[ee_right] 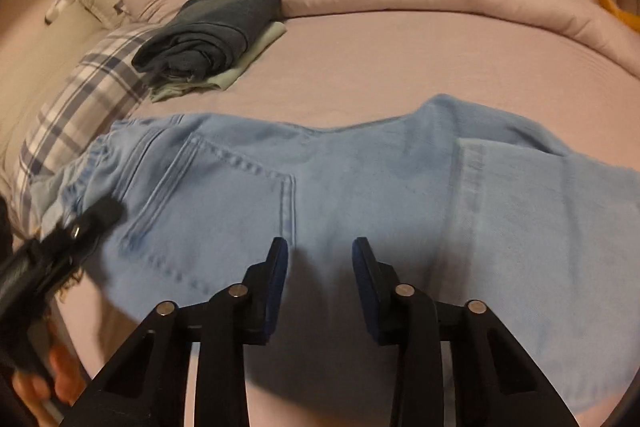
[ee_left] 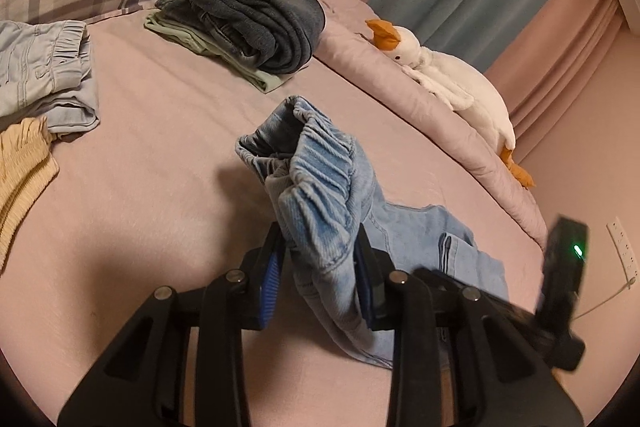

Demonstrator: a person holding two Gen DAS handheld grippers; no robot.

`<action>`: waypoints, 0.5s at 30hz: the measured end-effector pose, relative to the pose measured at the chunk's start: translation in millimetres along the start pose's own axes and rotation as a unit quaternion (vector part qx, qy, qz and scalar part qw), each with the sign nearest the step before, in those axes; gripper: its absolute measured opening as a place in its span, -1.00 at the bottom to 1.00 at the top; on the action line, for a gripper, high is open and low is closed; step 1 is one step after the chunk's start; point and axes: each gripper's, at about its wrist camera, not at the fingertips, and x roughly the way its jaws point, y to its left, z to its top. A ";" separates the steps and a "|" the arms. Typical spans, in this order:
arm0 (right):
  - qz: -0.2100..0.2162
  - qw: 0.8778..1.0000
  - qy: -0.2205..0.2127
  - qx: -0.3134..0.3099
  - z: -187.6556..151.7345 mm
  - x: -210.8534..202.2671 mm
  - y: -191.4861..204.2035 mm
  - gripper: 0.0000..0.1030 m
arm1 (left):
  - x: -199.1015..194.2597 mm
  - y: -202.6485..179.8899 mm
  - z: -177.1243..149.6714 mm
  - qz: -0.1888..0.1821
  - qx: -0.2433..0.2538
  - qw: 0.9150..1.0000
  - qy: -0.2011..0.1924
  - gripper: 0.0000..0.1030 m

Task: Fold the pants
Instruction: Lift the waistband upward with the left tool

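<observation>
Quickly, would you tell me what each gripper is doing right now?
Left gripper: shut on the light blue jeans' waistband.
Right gripper: open over the jeans, holding nothing.
</observation>
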 end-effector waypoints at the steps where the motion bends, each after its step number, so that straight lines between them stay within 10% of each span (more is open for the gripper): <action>1: -0.003 1.000 0.003 0.001 4.6 6.2 0.8 -0.31 | 0.0 0.2 -0.3 0.000 0.000 1.000 0.000 -0.39; 15: -0.020 0.998 0.061 -0.018 19.7 29.6 3.8 -0.31 | -5.2 -17.2 0.0 0.000 0.030 0.999 -0.011 -0.40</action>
